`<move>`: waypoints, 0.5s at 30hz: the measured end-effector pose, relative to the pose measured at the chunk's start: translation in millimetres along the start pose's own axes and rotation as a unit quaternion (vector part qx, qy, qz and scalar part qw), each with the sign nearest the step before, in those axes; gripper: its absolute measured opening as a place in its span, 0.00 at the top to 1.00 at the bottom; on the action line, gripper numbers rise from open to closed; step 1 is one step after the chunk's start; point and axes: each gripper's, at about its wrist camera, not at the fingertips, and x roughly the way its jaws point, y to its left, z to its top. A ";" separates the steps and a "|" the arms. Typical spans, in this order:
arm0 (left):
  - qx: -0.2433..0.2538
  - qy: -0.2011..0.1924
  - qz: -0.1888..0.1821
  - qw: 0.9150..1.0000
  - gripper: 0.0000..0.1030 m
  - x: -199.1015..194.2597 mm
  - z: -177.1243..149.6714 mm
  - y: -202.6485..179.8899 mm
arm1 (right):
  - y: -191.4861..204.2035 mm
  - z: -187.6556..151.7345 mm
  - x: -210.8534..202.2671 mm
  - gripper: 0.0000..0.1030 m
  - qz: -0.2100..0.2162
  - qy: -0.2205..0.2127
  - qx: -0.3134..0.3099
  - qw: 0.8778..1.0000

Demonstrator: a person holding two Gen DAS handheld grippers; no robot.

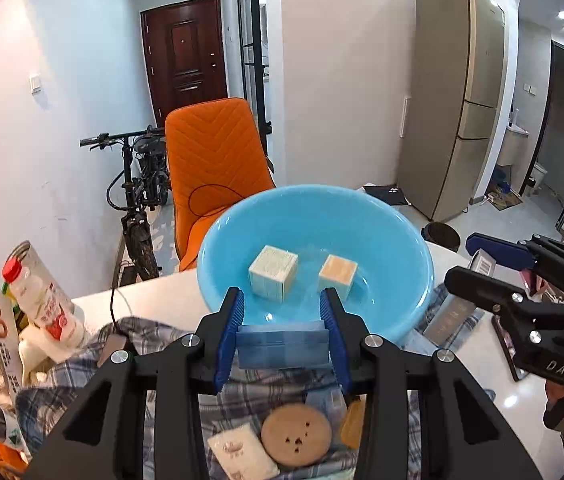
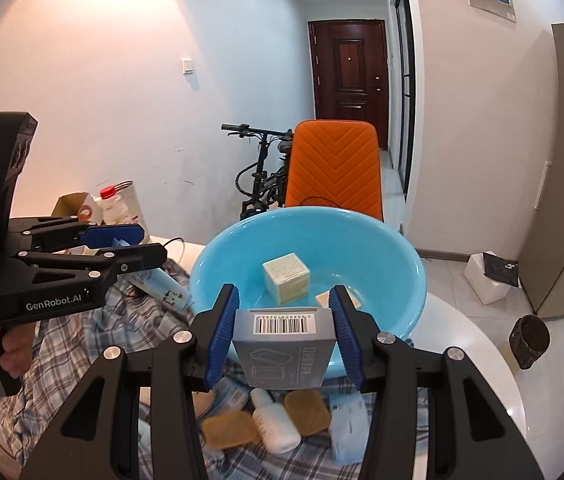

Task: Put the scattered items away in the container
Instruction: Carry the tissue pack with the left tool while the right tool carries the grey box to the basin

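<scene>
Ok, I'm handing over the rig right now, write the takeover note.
Left gripper: shut on a blue packet, near the basin's front rim.
Right gripper: shut on a grey barcoded box, also at the rim.
Blue basin: holds two cube boxes.
Left: drop both, then collect the round biscuit, white bottle and sachets off the plaid cloth.

A white table [image 2: 478, 364] carries a plaid cloth [image 2: 94, 344] – and a blue basin [image 2: 398, 280] stands on it.

Two boxes [image 1: 273, 273] sit in the basin [image 1: 402, 240]; chair [image 1: 218, 160] behind it, bicycle [image 1: 138, 184] left of chair.
</scene>
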 end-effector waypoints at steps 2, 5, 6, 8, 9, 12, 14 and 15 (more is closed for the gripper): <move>0.000 -0.001 0.001 1.000 0.59 4.3 6.6 -1.5 | -2.6 4.3 5.7 0.55 -0.006 0.003 -0.001 1.000; -0.006 0.000 -0.005 1.000 0.59 10.8 13.8 -1.3 | -6.4 11.2 17.1 0.55 -0.017 0.008 -0.004 1.000; -0.008 0.001 -0.005 1.000 0.59 13.9 15.5 -0.9 | -7.3 12.1 20.7 0.55 -0.020 0.010 -0.005 1.000; -0.009 0.005 -0.004 1.000 0.59 20.2 17.5 -0.4 | -8.7 12.8 28.6 0.55 -0.027 0.017 -0.008 0.999; -0.009 0.007 -0.003 1.000 0.59 23.6 18.4 -0.3 | -9.2 12.6 33.0 0.55 -0.031 0.021 -0.010 0.999; -0.006 0.021 0.008 1.000 0.59 39.5 18.4 -0.6 | -11.6 9.7 44.7 0.55 -0.036 0.034 -0.011 0.999; -0.008 0.029 0.012 0.999 0.59 49.5 17.5 0.1 | -13.3 7.1 52.9 0.55 -0.039 0.043 -0.017 0.998; -0.011 0.033 0.011 0.999 0.59 53.8 17.7 0.7 | -14.7 7.0 57.2 0.55 -0.043 0.048 -0.021 0.998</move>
